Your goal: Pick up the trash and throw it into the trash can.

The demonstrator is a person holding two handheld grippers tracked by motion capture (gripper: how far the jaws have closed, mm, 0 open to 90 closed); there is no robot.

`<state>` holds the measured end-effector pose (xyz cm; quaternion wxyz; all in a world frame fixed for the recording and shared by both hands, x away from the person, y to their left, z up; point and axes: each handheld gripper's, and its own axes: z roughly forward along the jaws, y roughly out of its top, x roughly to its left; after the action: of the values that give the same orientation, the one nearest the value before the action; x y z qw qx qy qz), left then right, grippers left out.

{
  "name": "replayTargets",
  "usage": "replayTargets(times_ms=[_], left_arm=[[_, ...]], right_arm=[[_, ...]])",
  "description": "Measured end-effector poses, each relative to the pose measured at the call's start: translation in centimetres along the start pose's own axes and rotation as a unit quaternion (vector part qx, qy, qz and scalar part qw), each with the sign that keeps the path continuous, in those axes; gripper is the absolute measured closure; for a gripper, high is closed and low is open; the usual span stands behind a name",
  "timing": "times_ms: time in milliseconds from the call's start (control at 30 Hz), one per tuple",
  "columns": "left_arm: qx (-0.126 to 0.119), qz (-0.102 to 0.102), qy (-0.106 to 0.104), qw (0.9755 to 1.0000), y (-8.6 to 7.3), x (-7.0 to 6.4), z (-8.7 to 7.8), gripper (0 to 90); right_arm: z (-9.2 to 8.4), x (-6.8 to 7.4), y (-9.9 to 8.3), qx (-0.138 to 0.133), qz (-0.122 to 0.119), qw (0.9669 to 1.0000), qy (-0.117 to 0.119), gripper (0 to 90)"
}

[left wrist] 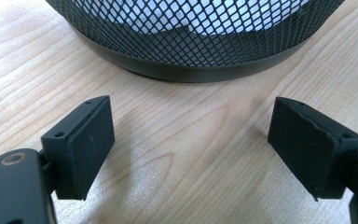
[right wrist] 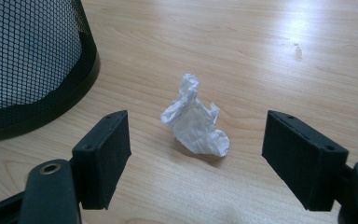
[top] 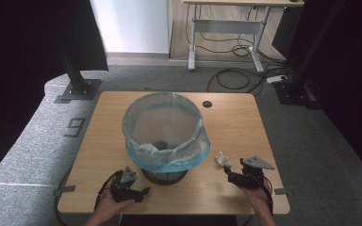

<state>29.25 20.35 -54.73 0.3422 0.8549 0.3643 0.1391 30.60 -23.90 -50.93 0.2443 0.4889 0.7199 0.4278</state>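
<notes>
Crumpled paper (right wrist: 195,122): we see a small white wad lying on the tabletop (right wrist: 261,56), just ahead of our right gripper (right wrist: 196,158) and in line with the gap between its jaws; nothing touches it. In the high view the crumpled paper (top: 222,160) sits right of the bin's base, near the front edge.
Right gripper: we hold it low over the tabletop, jaws spread wide and grasping nothing, the wad ahead of the pads and apart from both. In the high view the right gripper (top: 227,170) points toward the wad from the front right.
Left gripper (left wrist: 191,154): we keep it released too, jaws wide apart over bare wood with nothing between them, aimed at the foot of the bin. In the high view the left gripper (top: 143,190) rests at the front left, just beside the bin's base.
Mesh bin (left wrist: 191,42): a black wire-mesh wastebasket stands upright mid-tabletop, between our two grippers and a little beyond them.
Bin liner (top: 169,162): a thin blue-tinted bag lines the mesh bin, its top folded out over the rim.
Bin contents: inside we make out pale crumpled material (top: 148,148) at the near side; what it is we cannot tell.
</notes>
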Motion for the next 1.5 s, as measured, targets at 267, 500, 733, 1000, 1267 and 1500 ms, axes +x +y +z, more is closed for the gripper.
replayTargets(times_ms=[267,500,733,1000,1267,1500], left_arm=[[0.0,0.0,0.0,1.0,0.0,0.0,0.0,14.4],[0.0,0.0,0.0,1.0,0.0,0.0,0.0,14.3],[0.0,-0.001,0.0,1.0,0.0,0.0,0.0,14.4],[0.0,-0.001,0.0,1.0,0.0,0.0,0.0,14.4],[0.001,-0.001,0.0,1.0,0.0,0.0,0.0,14.4],[0.0,-0.001,0.0,1.0,0.0,0.0,0.0,14.3]], right_arm=[[0.5,0.0,0.2,-0.006,0.003,1.0,0.003,25.5],[1.4,0.1,0.4,0.0,-0.004,1.0,0.008,27.7],[2.6,0.1,0.4,0.009,-0.005,0.9999,0.012,28.0],[3.4,0.2,0.8,0.01,-0.004,0.9999,0.013,28.5],[4.8,0.4,0.9,0.021,-0.008,0.9997,0.013,29.1],[6.0,0.4,0.7,0.038,-0.011,0.9992,0.011,37.5]])
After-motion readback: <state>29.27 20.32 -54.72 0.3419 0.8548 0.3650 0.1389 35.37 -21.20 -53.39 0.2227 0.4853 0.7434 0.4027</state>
